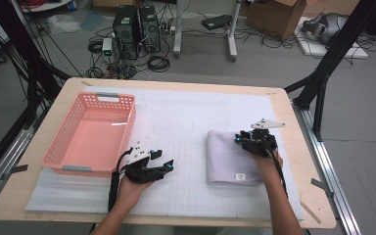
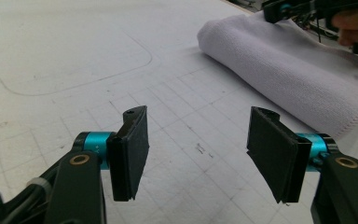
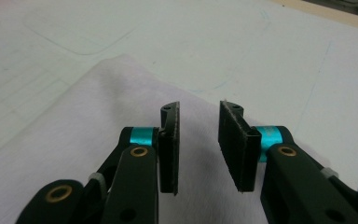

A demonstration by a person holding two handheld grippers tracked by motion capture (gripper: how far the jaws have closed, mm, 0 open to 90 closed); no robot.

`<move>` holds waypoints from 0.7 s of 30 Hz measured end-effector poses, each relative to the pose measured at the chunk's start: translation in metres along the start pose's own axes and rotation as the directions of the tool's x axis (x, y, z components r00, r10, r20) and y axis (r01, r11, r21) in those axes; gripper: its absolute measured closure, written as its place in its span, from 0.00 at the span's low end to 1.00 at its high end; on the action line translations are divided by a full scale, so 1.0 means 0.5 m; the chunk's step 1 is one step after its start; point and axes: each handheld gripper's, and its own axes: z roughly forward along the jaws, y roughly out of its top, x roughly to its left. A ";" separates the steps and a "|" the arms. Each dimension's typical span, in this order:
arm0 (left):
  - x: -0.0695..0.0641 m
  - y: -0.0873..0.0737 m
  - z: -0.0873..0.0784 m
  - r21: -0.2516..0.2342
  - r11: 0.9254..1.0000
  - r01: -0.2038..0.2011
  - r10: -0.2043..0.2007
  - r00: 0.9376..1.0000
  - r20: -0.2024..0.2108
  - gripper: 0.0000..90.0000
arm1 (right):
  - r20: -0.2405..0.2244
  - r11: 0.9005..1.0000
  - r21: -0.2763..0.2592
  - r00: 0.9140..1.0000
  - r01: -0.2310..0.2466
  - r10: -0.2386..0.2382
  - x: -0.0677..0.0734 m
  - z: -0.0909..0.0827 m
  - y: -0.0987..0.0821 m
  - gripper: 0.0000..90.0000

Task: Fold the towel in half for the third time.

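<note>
We see folded towel (image 1: 234, 157) flat on tabletop (image 1: 186, 122), right of centre, long axis running away from person. Right tool (image 1: 254, 141) hangs over towel's far right part, jaws slightly apart, nothing between them, cloth just below in right gripper view (image 3: 98, 140). Left tool (image 1: 152, 169) well apart to towel's left, near basket (image 1: 90, 132), jaws wide apart, empty; towel (image 2: 289, 70) lies ahead-right of it. We judge right hand nearer for next grasp. Count: one towel, one basket, two tools.
</note>
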 end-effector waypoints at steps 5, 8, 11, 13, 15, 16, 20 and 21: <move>-0.001 0.000 -0.002 -0.006 1.000 0.000 0.000 1.000 0.008 0.43 | 0.105 0.993 0.077 0.992 -0.085 0.076 -0.036 0.031 -0.022 0.83; 0.000 0.000 -0.004 -0.007 1.000 0.005 -0.005 1.000 0.011 0.43 | 0.172 0.991 0.052 0.979 -0.123 0.113 -0.053 0.017 -0.036 0.83; 0.003 0.000 -0.007 -0.010 1.000 0.008 -0.008 1.000 0.009 0.42 | 0.164 0.989 0.007 0.976 -0.146 0.143 -0.059 -0.004 -0.040 0.75; 0.005 0.000 -0.009 -0.017 1.000 0.013 -0.013 1.000 0.005 0.42 | 0.155 0.989 -0.048 0.977 -0.142 0.148 -0.052 -0.031 -0.044 0.73; 0.008 0.000 -0.010 -0.023 1.000 0.016 -0.016 1.000 0.004 0.42 | 0.132 0.990 -0.077 0.983 -0.116 0.126 -0.042 -0.059 -0.054 0.70; 0.009 0.000 -0.011 -0.027 0.999 0.017 -0.017 1.000 0.003 0.41 | 0.111 0.991 -0.086 0.987 -0.104 0.113 -0.036 -0.072 -0.061 0.68; 0.009 0.002 -0.010 -0.036 0.999 0.011 -0.011 1.000 0.004 0.39 | 0.007 0.995 -0.070 0.998 -0.069 0.070 -0.001 -0.110 -0.103 0.63; 0.008 0.003 -0.010 -0.038 0.999 0.013 -0.013 1.000 0.007 0.39 | 0.006 0.998 -0.048 0.999 -0.050 0.050 0.009 -0.114 -0.116 0.64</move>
